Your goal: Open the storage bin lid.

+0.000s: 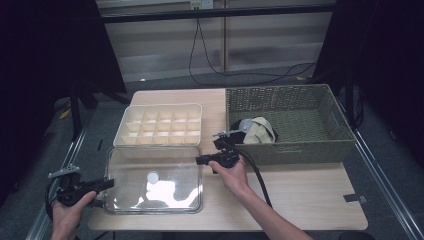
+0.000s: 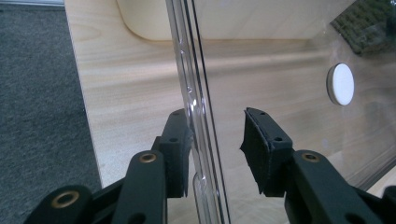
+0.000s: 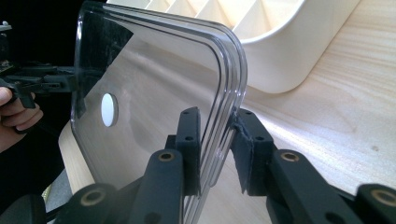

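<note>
Black jaws of my left claw (image 2: 217,154) stand apart around the left rim of the clear lid (image 2: 280,70). One pad sits right against the rim, the other pad is off it, so the pinch is loose. My right claw (image 3: 215,149) has the lid's right rim between its jaws too; both pads look close to the plastic, but I cannot tell if they press it. Between my two claws the lid lies on the table (image 1: 300,195), just in front of the white divided box (image 1: 159,125). Beyond my right claw stands the green basket (image 1: 300,145). Both of my hands stay low, claws pointing inward at each other.
</note>
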### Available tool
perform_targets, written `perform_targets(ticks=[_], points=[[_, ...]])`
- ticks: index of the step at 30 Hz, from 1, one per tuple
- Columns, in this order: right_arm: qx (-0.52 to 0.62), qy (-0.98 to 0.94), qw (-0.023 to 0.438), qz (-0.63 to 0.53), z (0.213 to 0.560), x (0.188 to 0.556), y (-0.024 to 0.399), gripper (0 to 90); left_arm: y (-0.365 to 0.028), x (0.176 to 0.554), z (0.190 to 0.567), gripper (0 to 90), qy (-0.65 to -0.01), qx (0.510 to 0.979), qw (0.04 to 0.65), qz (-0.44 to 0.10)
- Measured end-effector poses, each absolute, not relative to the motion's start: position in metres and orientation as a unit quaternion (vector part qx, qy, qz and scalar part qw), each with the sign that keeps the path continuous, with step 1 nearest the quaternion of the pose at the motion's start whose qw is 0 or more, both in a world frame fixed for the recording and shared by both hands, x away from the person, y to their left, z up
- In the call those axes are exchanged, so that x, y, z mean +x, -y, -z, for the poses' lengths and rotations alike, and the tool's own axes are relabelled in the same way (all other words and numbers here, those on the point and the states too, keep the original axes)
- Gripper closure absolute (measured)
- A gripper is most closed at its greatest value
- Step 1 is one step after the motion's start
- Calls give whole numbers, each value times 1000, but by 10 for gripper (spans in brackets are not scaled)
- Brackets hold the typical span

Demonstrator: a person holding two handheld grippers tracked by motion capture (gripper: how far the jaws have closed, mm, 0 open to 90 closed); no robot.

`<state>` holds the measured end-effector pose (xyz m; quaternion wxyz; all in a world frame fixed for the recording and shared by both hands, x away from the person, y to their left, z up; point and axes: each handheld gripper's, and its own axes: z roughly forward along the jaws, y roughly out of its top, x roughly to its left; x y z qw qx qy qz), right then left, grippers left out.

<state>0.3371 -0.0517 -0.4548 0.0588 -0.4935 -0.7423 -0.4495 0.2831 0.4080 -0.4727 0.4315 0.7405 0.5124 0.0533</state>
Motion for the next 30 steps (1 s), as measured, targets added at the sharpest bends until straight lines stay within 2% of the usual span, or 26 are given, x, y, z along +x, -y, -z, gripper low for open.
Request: perform_targets(ticks=[12, 30], points=[[-496, 751, 67, 430, 469, 334, 46, 697, -407, 283, 476, 595, -520, 743, 419, -52], [-512, 755, 58, 406, 487, 334, 40, 628, -406, 299, 483, 614, -527, 747, 402, -47]])
